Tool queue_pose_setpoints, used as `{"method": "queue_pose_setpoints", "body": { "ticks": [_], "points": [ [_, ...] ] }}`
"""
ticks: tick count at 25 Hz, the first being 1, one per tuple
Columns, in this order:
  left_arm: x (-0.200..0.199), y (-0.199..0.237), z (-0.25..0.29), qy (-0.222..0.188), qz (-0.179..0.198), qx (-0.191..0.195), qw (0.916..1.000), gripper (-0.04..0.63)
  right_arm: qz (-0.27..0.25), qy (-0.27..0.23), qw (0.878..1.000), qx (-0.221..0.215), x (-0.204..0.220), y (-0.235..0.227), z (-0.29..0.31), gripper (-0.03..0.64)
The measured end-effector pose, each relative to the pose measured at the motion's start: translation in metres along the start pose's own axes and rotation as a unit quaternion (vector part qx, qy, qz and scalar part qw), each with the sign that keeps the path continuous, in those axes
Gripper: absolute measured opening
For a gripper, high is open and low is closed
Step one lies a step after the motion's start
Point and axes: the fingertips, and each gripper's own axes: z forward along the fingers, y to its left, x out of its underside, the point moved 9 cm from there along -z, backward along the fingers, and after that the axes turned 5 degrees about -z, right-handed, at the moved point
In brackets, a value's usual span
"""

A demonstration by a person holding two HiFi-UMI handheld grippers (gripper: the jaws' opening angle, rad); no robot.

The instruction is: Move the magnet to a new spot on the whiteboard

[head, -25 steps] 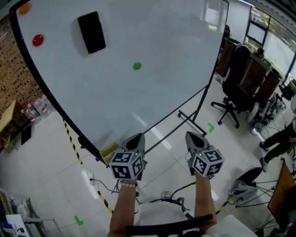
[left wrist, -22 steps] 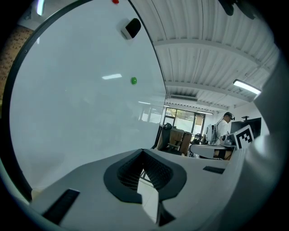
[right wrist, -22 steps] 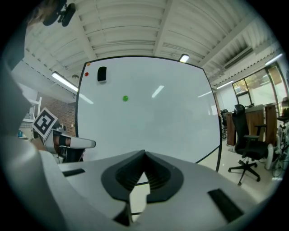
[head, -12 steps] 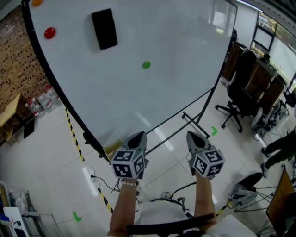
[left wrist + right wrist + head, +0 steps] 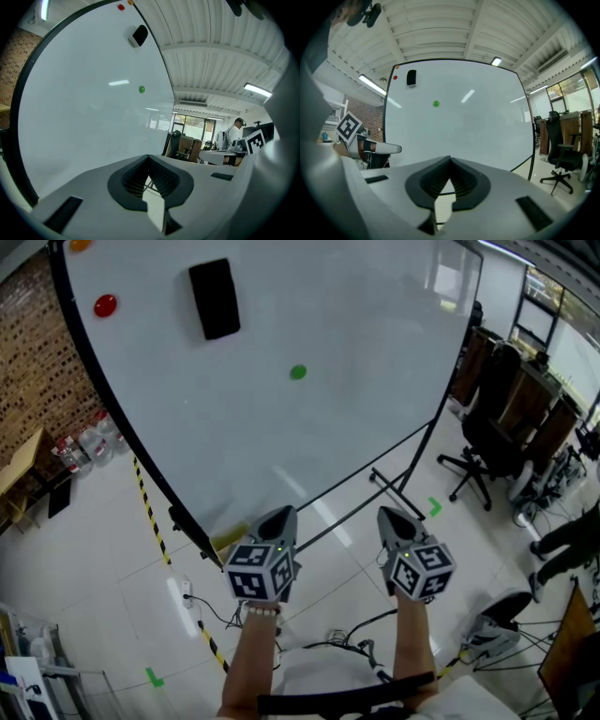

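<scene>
Head view, green magnet (image 5: 298, 372) on whiteboard (image 5: 375, 343), black eraser (image 5: 214, 298) upper left

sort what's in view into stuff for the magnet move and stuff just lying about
For the job: whiteboard, green magnet (likeliest target), left gripper, right gripper, both shut and empty.
Just lying about: black eraser, red magnet, office chair.
</scene>
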Motion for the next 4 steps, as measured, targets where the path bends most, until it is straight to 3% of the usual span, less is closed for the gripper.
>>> {"method": "queue_pose_setpoints", "body": {
  "ticks": [4],
  "points": [
    [-0.0013, -0.0001, -0.0020, -0.003, 0.000, -0.001, 1.0000, -0.003, -0.003, 0.000, 1.000, -0.003, -0.0013, 0.0025, 0.0004, 0.000]
  ]
}}
